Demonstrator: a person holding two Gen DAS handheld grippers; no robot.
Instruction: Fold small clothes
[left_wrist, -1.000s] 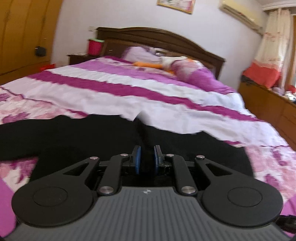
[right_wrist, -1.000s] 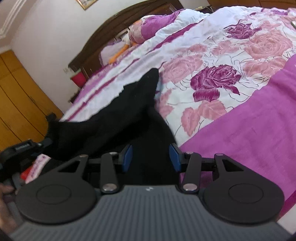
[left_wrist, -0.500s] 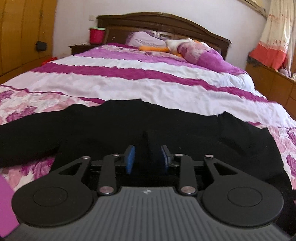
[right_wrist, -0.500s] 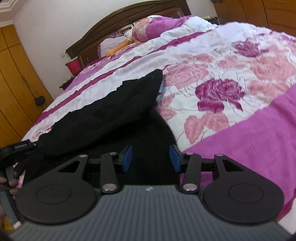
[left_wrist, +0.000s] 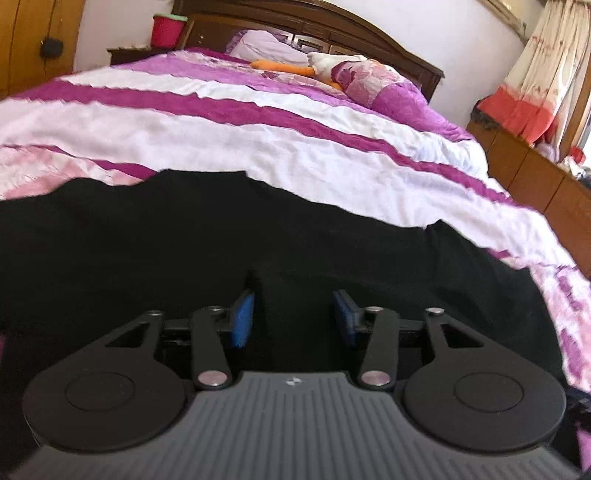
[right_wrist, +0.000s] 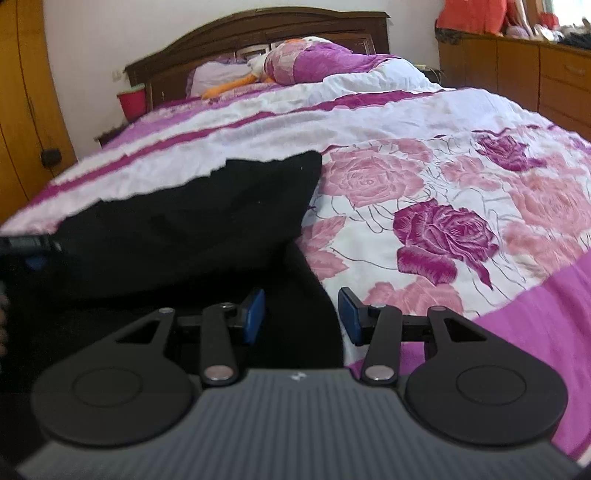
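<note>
Black knit garment (left_wrist: 207, 236) lies spread across the near part of a bed w/ a purple, white & pink floral quilt (left_wrist: 258, 122); in the right wrist view the same dark cloth (right_wrist: 192, 218) shows one folded-over corner ending on the rose print (right_wrist: 443, 232)

Left gripper (left_wrist: 293, 317): blue-padded fingers (left_wrist: 242, 319) spread wide, low over the black fabric, a raised ridge of cloth between them but nothing pinched

Right gripper (right_wrist: 301, 314): also wide open, holding nothing; left pad over the garment's right edge, right pad (right_wrist: 349, 317) over bare quilt, so the cloth edge runs between the pads

Far end: dark wooden headboard (right_wrist: 258, 33), purple pillows (left_wrist: 380, 85) & a white plush toy w/ orange parts (left_wrist: 314, 66) near them. Red bucket w/ green rim (left_wrist: 168, 27) beside headboard. Orange-white curtain (left_wrist: 532, 81) on the right of the left wrist view
</note>
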